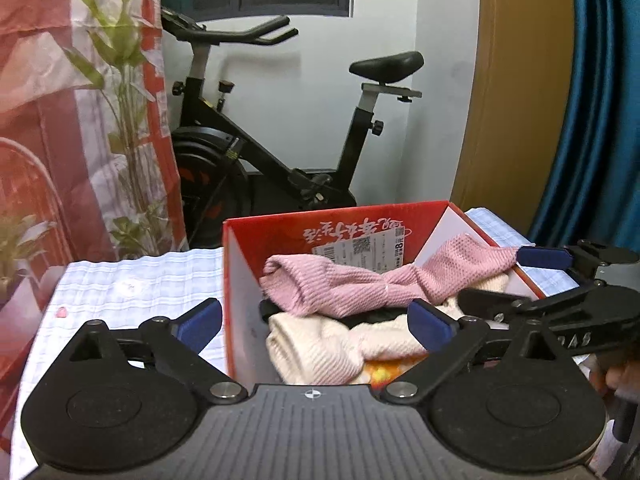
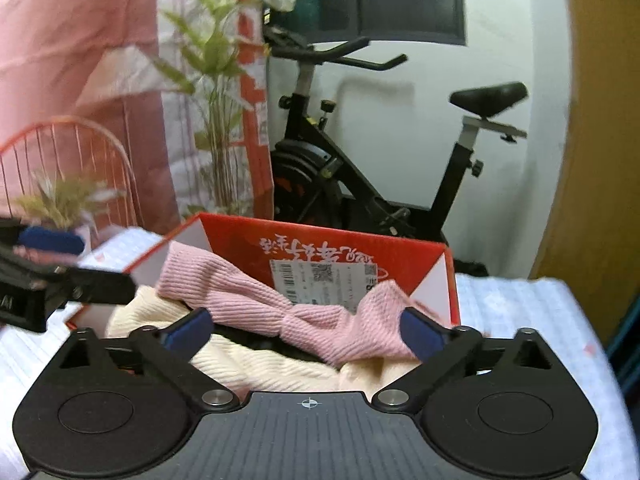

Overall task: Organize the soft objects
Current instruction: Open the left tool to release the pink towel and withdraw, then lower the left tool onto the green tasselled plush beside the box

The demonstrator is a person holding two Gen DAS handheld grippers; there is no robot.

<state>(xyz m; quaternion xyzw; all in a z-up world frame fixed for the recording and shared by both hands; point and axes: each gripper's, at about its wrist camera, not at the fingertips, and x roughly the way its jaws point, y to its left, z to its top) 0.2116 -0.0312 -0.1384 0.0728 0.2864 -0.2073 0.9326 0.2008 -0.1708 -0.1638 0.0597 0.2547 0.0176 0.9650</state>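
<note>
Nearest, the left gripper [image 1: 316,322] is standing wide open with nothing between its blue pads; the right gripper [image 2: 308,330] is likewise gaping, gripping nothing, its pads flanking the pink knit headband [image 2: 304,316] without pressing it. Both are hovering at the near edge of one red cardboard box [image 1: 320,228], which is sitting on a white checked tablecloth [image 1: 120,280]. Inside, the pink headband is lying on top, draped over one cream knit headband [image 1: 320,352] and something black beneath. A white barcode label [image 1: 360,250] is sticking to the box's inner far wall under upside-down white script, unreadable. Behind are standing one black exercise bike [image 1: 280,140], a leafy plant [image 1: 120,60], and a grey wall.
</note>
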